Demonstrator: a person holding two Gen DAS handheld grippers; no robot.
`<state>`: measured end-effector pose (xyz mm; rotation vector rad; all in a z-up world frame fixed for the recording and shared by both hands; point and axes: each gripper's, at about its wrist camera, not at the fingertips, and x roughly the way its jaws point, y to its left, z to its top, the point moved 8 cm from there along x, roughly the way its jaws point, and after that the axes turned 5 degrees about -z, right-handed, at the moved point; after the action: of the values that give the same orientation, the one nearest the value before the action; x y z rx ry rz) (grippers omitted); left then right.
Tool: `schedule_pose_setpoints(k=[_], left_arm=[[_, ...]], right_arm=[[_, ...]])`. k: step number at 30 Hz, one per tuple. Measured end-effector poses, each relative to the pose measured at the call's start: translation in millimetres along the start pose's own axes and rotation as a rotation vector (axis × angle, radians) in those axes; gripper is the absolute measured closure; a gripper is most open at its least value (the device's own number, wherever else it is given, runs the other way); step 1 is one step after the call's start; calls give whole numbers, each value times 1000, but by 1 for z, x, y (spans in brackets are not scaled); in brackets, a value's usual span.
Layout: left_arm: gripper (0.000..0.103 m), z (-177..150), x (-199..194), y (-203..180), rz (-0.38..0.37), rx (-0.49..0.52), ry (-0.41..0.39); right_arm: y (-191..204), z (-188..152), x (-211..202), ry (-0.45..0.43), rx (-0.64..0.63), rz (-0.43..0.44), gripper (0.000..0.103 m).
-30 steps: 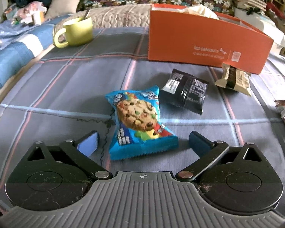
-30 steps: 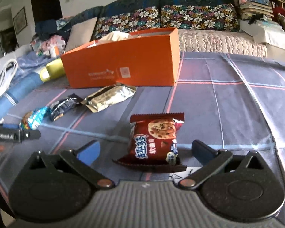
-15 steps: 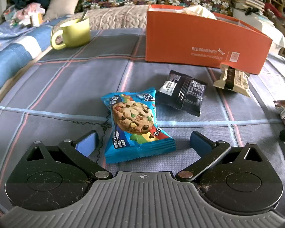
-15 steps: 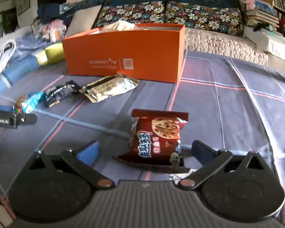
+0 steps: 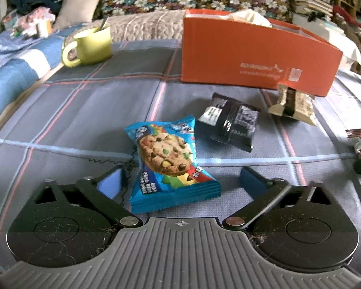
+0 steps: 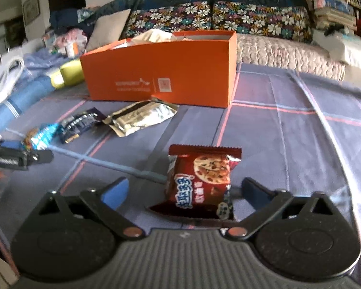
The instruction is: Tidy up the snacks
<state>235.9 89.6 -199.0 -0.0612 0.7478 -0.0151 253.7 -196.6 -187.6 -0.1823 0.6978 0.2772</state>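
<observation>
Both grippers were closing, the left gripper around the blue cookie pack, the right gripper around the red cookie pack, neither yet pinched; squeezing gently would spare the cookies.

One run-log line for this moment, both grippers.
left gripper: closing around blue cookie packet, no contact | right gripper: closing around red cookie packet, no contact | orange box: behind

A lived-in home bedroom is being shown: a plaid grey bedspread, floral dark cushions, stacked books.
</observation>
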Motion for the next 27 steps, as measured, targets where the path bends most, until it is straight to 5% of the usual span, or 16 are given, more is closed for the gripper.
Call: schedule_pose_setpoints(k=[1,2,7,14,20,27], left_arm=[[62,2,-3,-2,-9,14,-13],[69,3,-4,-4,-18,21,-8],[74,-2,-13,-4,-12,32,-4],[74,12,-42,14,-118,-77,12],[74,95,-35,16,-123,-46,-75],[74,207,14,-6,-153,-19,-184]], right_arm=[[-2,1,-1,-7,-1,-6,46],[-3,2,-2,-1,15,12,49],[-7,0,-15,-3,71,49,49],[-12,19,-49,-74,216,130,49],[-26,121,-41,-204,162,120,49],[-48,222,40,-238,104,69,49]])
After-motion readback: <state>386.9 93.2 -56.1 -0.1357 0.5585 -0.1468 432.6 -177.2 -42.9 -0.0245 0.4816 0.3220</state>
